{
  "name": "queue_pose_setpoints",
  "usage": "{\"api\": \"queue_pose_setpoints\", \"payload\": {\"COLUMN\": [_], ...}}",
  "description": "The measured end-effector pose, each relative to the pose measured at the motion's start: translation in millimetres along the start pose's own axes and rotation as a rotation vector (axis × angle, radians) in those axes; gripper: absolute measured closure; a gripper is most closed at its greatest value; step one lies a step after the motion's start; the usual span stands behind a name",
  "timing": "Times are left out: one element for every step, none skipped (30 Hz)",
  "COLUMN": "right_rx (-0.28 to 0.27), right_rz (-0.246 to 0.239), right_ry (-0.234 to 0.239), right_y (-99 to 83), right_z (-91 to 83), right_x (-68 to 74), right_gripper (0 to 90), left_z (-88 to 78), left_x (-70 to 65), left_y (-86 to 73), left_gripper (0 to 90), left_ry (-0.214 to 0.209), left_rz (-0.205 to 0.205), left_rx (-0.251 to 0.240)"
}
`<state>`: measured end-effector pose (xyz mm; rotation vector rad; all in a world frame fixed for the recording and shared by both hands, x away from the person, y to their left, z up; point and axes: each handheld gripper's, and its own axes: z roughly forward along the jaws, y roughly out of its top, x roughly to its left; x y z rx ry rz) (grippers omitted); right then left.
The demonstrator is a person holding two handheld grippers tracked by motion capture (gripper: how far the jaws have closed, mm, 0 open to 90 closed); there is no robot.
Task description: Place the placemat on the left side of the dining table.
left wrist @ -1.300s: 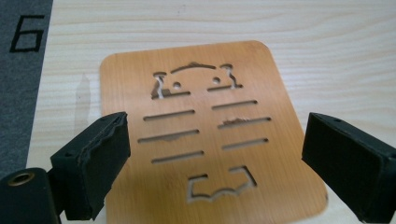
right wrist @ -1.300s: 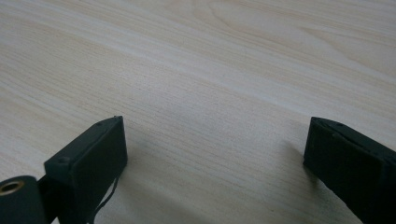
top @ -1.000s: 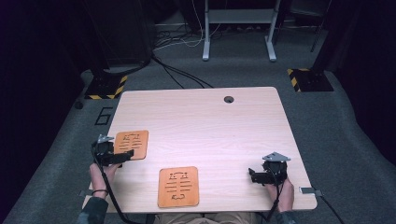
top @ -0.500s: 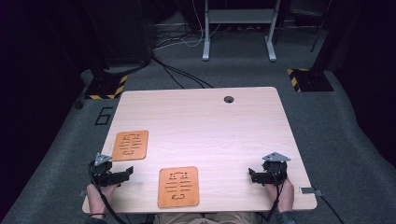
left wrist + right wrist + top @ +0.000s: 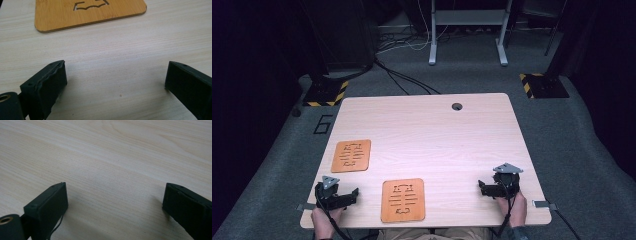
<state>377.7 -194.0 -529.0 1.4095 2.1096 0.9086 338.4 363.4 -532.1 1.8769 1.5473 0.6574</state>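
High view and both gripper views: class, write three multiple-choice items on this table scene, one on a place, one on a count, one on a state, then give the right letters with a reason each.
1. Where does the round hole in the table lie?
A. near the far edge
B. at the near left corner
C. under a board

2. How many orange cut-out boards lie on the table?
A. one
B. two
C. four

3. How do the jaws of the left gripper stand?
A. shut on a board
B. shut on nothing
C. wide apart over bare table

Answers:
1. A, the hole sits by the far edge.
2. B, one board at left, another near the front edge.
3. C, the left gripper view shows a wide gap with wood grain between.
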Motion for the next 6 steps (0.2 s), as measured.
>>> {"api": "queue_pose_setpoints", "payload": {"right_rx": [0.0,0.0,0.0,0.0,0.0,0.0], "right_rz": [0.0,0.0,-0.001,0.0,0.0,0.0], "right_ry": [0.0,0.0,0.0,0.0,0.0,-0.001], "right_y": [0.0,0.0,0.0,0.0,0.0,0.0], "right_z": [0.0,0.0,0.0,0.1,0.1,0.0], "right_x": [-0.1,-0.1,0.0,0.0,0.0,0.1], "right_gripper": [5.0,5.0,5.0,4.9,4.9,4.9], "left_z": [0.1,0.1,0.6,1.1,1.1,1.5], "left_x": [0.1,0.1,0.5,0.5,0.5,0.9], "left_y": [0.2,0.2,0.6,0.8,0.8,1.2], "left_gripper": [3.1,3.0,2.9,2.5,2.1,1.6], "left_ry": [0.001,0.001,0.002,0.002,0.002,0.002], "left_rz": [-0.001,-0.001,-0.002,-0.004,-0.004,-0.002], "left_rx": [0.002,0.002,0.002,0.002,0.002,0.003]}}
